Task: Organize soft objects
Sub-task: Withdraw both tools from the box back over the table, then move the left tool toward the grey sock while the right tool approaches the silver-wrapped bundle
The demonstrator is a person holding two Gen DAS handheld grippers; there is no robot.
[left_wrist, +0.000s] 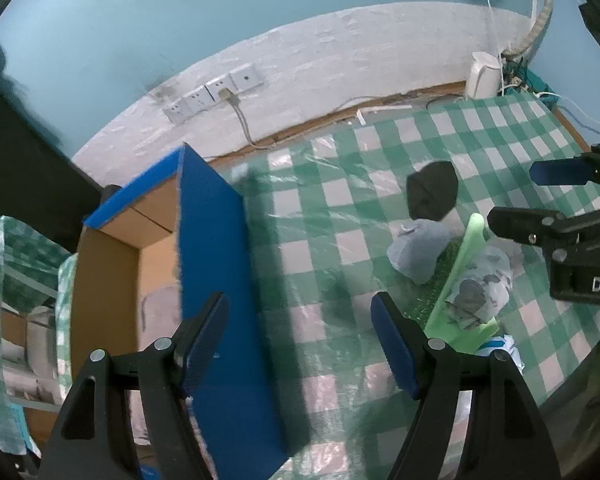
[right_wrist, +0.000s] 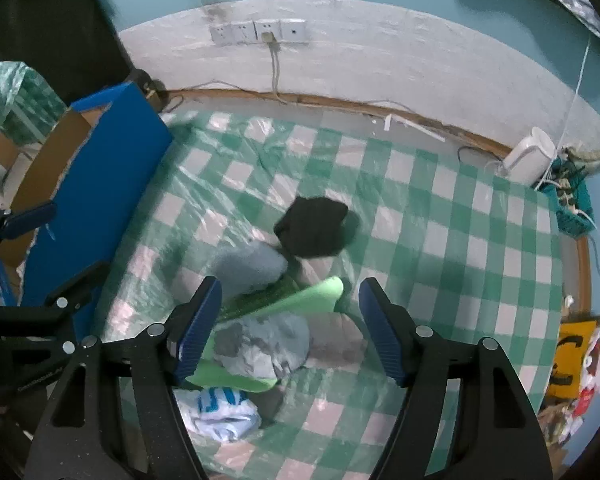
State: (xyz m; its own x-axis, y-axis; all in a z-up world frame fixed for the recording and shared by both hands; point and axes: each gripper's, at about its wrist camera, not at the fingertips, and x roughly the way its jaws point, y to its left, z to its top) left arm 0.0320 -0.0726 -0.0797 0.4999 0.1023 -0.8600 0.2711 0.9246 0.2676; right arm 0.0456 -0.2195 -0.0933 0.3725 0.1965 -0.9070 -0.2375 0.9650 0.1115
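The left gripper (left_wrist: 300, 344) stands wide apart with nothing between its blue pads, which hang above the table (left_wrist: 380, 152) and its green-checked cover. Its left finger (left_wrist: 204, 344) overlaps the blue wall of the box (left_wrist: 212, 240), an open carton that lies at the gripper's 10 o'clock; something pale shows inside, too blurred to name. The soft things sit at its 2 o'clock: a grey bundle (left_wrist: 420, 252), a black cloth (left_wrist: 432, 196) beyond it, and a patterned bundle (left_wrist: 480, 284) resting on a green tray (left_wrist: 460, 272). The right gripper (right_wrist: 290, 328) is likewise wide apart and holds nothing, touching nothing. Straight ahead of it, in the gap between its fingers, lies the patterned bundle (right_wrist: 264, 344) on the green tray (right_wrist: 300, 298). The grey bundle (right_wrist: 248, 268) lies at its 11 o'clock, touching the tray's edge, and the black cloth (right_wrist: 312, 232) at 12 o'clock, farther off. A white-and-blue cloth (right_wrist: 220, 412) lies below the left finger, at about 7 o'clock. The box (right_wrist: 96, 184) stands well apart at 10 o'clock, near the table's far left corner.
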